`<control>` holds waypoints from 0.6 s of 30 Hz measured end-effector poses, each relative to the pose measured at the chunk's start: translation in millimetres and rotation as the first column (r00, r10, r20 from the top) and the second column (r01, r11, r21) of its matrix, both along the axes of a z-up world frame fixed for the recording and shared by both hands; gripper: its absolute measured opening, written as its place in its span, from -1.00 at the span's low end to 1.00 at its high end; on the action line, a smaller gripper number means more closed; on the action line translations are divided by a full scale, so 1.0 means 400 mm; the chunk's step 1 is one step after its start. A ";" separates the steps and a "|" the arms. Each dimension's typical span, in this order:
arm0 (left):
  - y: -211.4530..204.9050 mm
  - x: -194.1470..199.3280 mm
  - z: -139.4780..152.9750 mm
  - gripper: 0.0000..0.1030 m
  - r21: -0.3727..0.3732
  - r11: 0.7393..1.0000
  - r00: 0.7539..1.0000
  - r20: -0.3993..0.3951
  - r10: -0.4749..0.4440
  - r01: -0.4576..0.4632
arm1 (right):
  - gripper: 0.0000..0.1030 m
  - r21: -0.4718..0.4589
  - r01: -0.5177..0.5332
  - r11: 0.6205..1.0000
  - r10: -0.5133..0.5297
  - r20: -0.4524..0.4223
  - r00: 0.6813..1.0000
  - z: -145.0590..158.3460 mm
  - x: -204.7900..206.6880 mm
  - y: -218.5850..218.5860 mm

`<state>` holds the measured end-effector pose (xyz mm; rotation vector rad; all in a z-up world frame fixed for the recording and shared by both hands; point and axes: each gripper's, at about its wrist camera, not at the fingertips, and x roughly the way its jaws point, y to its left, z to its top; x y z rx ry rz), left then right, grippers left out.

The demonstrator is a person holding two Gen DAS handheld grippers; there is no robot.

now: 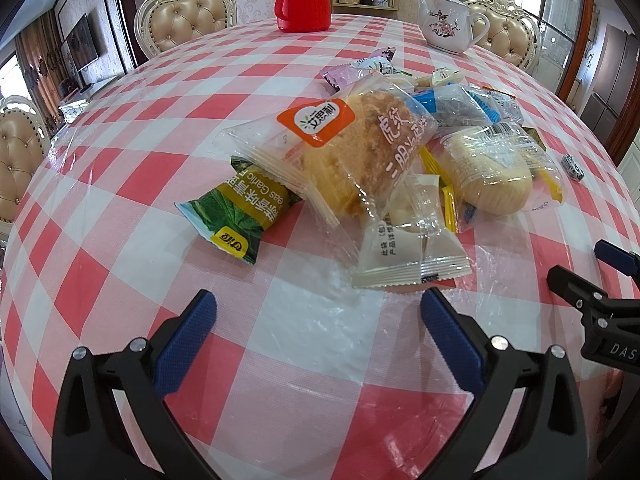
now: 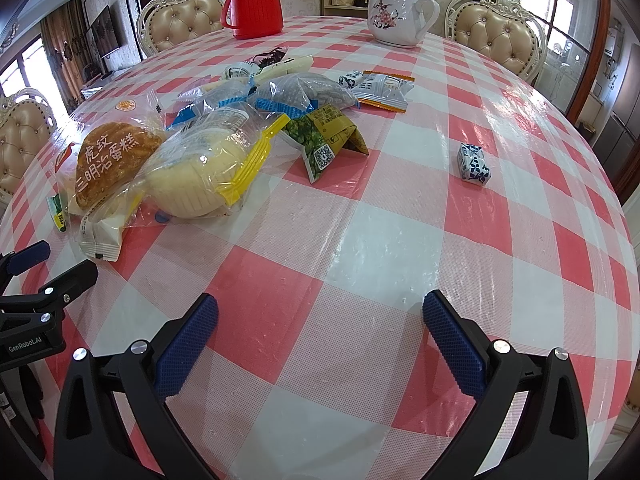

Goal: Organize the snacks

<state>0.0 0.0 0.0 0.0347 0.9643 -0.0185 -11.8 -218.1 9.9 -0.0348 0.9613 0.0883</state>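
Hovering over the checked tablecloth (image 2: 360, 240), the left gripper (image 1: 318, 312) and right gripper (image 2: 320, 312) both stood agape, empty. The snack pile (image 1: 360, 152) lay heaped mid-table, packets overlapping. Risk noted: slippery film wrappers could slide, dragging neighbouring packets along.

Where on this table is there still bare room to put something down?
Bare cloth lies between the right gripper and the lone blue-white candy, and left of the green pea packet toward the chairs. The snack pile at the middle is crowded, packets overlapping.
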 end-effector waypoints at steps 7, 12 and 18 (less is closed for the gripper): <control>0.000 0.000 0.000 0.97 0.002 1.000 1.000 -0.002 -0.004 0.004 | 0.92 0.002 -0.005 1.000 0.005 -0.002 1.000 -0.002 0.000 -0.002; 0.009 -0.001 0.004 0.97 -0.008 0.998 0.996 -0.051 -0.070 0.070 | 0.92 -0.006 -0.074 0.997 0.074 -0.057 0.996 -0.003 0.022 -0.004; 0.093 -0.070 0.018 0.97 -0.164 0.985 0.998 -0.010 -0.060 0.058 | 0.92 0.094 -0.052 0.994 0.058 -0.064 0.996 0.007 0.035 -0.022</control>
